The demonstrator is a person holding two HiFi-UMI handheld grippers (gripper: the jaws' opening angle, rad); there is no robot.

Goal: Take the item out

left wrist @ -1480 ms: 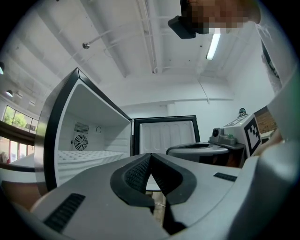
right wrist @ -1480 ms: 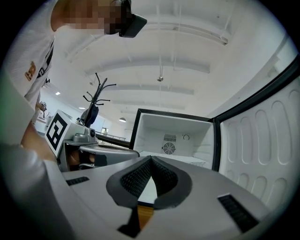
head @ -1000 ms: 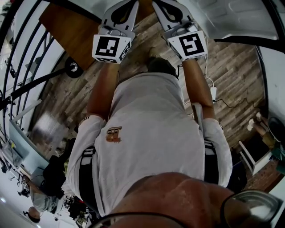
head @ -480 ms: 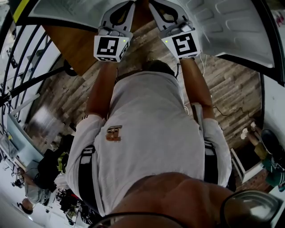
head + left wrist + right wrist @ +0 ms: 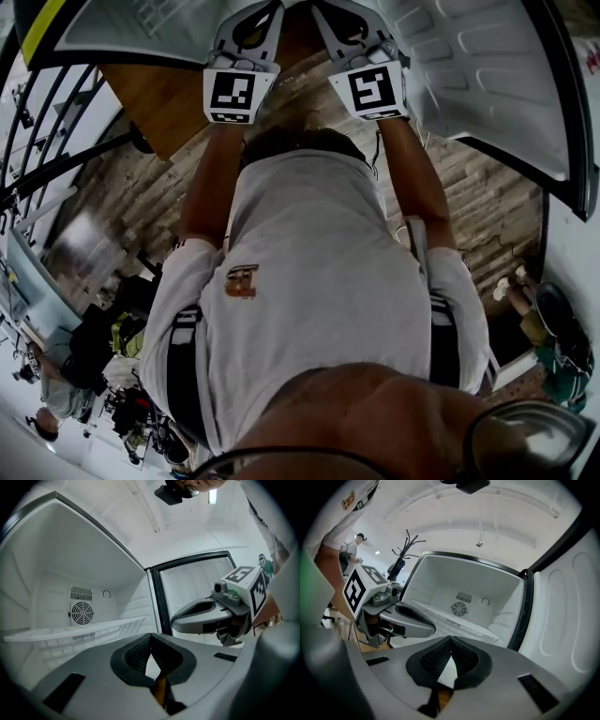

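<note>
In front of me stands an open white fridge compartment (image 5: 464, 592) with a round fan vent (image 5: 459, 607) in its back wall and a shelf (image 5: 75, 631) across it. No item shows inside. My left gripper (image 5: 150, 638) points into it, shut, pads together with nothing between them. Beside it my right gripper (image 5: 451, 640) is also shut and empty. Each appears in the other's view: the right gripper (image 5: 206, 616) and the left gripper (image 5: 405, 620). In the head view the left gripper (image 5: 255, 23) and right gripper (image 5: 349, 23) reach to the top edge.
The fridge door (image 5: 562, 620) hangs open on the right and fills the upper right of the head view as the fridge door (image 5: 487, 84). A wooden panel (image 5: 155, 103) is at upper left over plank flooring (image 5: 487, 206). A coat stand (image 5: 405, 550) and a person (image 5: 351, 550) are behind, left.
Both grippers have risen slightly toward the top of the head view and drawn closer together. The fridge door now covers more of the upper right. Jaws stayed shut.
</note>
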